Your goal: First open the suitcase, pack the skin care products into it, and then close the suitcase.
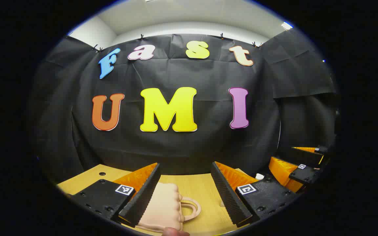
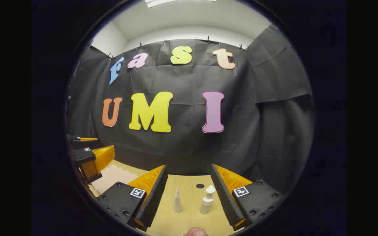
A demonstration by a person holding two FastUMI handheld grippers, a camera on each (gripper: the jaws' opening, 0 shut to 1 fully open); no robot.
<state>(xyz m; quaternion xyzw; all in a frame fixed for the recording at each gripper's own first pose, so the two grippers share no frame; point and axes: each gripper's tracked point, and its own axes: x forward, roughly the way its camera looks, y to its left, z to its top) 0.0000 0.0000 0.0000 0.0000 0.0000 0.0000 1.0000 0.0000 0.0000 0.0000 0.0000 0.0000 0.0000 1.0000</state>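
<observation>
Suitcase (image 1: 162, 206) lies flat and closed on the tabletop (image 1: 195, 186), near its front edge, a small pink case with a scalloped rim and a looped handle (image 1: 190, 208) pointing toward the table's middle. In the left gripper view it sits directly below and between the left gripper's (image 1: 184, 191) fingers, which are spread wide and touch nothing. The step in hand, by my judgement, is the opening of the case, not yet begun.

In the right gripper view, two skin care products stand upright on the bare wood between the right gripper's (image 2: 189, 193) spread fingers: a slim pointed tube (image 2: 177, 201) and, just beside it, a pump bottle (image 2: 207, 205). They stand apart from each other and well apart from the case. The right gripper holds nothing.

Recommendations for the opening: bring the left gripper down to the rim on the handle side and pinch the upper shell only, not both halves. Which edge carries the hinge cannot be told from these views; it is probably opposite the handle. Lift in an arc about that edge, slowly, since a light case may slide or rise whole. The right gripper could steady the lower shell with a fingertip. Lay the lid fully back before releasing, so it does not fall shut on the products later.
</observation>
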